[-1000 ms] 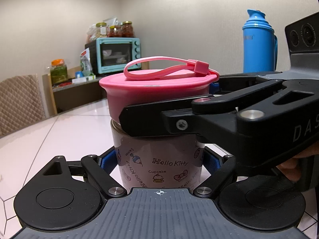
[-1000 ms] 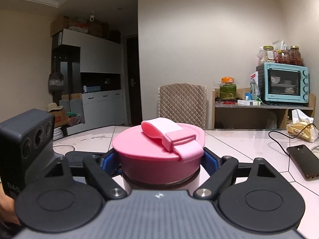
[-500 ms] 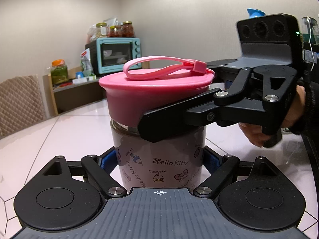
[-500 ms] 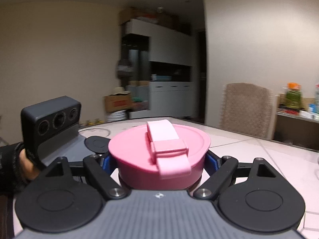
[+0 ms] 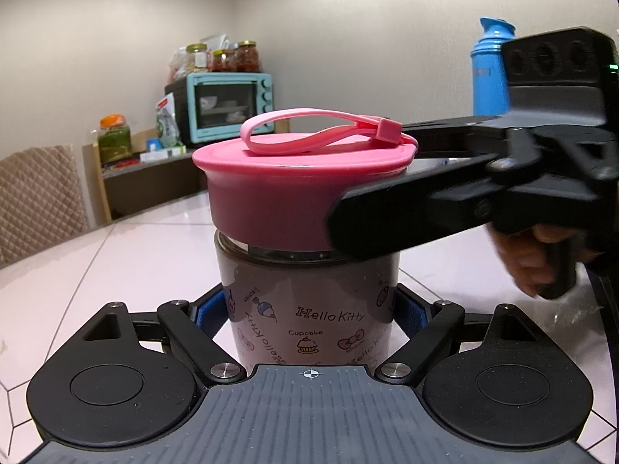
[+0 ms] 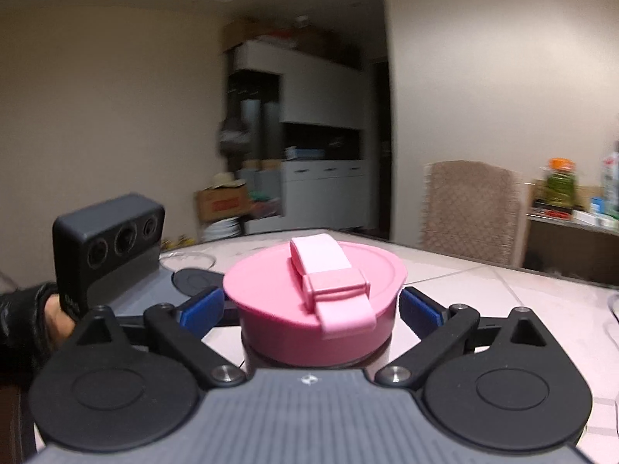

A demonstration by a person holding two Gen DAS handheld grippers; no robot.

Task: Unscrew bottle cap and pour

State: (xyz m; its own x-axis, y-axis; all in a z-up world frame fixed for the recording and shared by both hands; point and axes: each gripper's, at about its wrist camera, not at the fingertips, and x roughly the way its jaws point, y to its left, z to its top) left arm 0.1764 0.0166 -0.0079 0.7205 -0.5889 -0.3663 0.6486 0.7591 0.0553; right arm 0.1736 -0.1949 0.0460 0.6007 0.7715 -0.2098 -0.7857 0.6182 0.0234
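Observation:
A Hello Kitty bottle [image 5: 309, 309] with a wide pink cap [image 5: 298, 189] and a pink strap [image 5: 321, 127] stands upright on the white table. My left gripper [image 5: 309, 311] is shut on the bottle's body, its blue pads pressed to both sides. My right gripper [image 6: 311, 307] is at the cap [image 6: 313, 297], but its blue pads [image 6: 201, 307] stand slightly apart from the cap's sides, so it is open. In the left wrist view the right gripper's finger [image 5: 406, 220] reaches in from the right across the cap.
A blue thermos [image 5: 489, 69] stands behind on the right. A teal toaster oven [image 5: 228, 104] with jars sits on a shelf at the back. A padded chair [image 6: 472, 208] stands at the table's far side. The left gripper's camera block [image 6: 108, 239] is beside the cap.
My right gripper has swung around the cap, turning it with the strap, and its pads have now come off the cap's sides. The left gripper and bottle have stayed still.

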